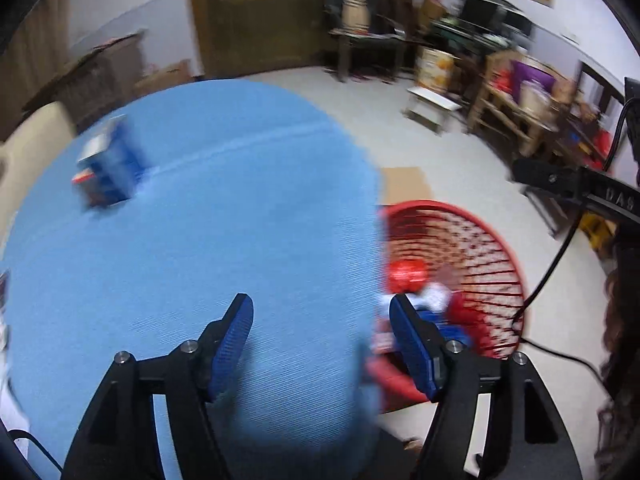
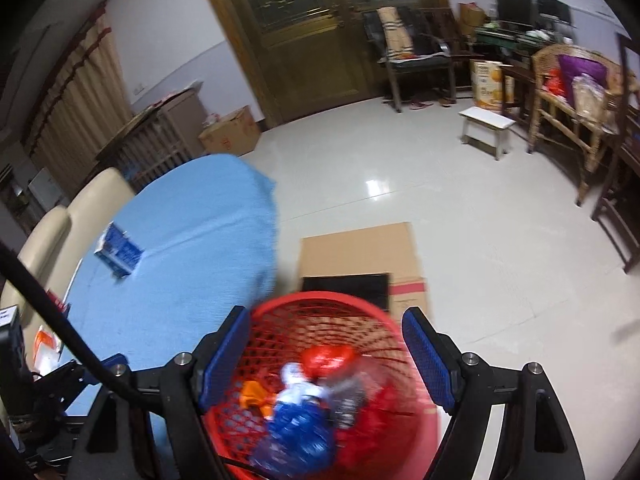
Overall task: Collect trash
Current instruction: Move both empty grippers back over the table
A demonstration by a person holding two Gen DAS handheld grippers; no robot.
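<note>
A red mesh basket [image 1: 480,240] [image 2: 360,304] stands on the floor against the round table with the blue cloth [image 1: 200,260] [image 2: 192,248]. It holds trash: a red wrapper [image 2: 328,356], a blue and white wrapper [image 2: 300,420] and an orange scrap [image 2: 254,394]. A blue carton [image 1: 106,172] [image 2: 119,252] stands on the far left of the table. My left gripper [image 1: 320,300] hangs open and empty over the table's right edge, next to the basket. My right gripper [image 2: 326,312] is open and empty above the basket.
Flat cardboard [image 2: 360,248] lies on the floor behind the basket. An orange and white packet [image 2: 44,344] rests at the table's near left edge. A beige chair [image 2: 52,220] flanks the table. A white stool [image 2: 486,128] and wooden furniture line the far right.
</note>
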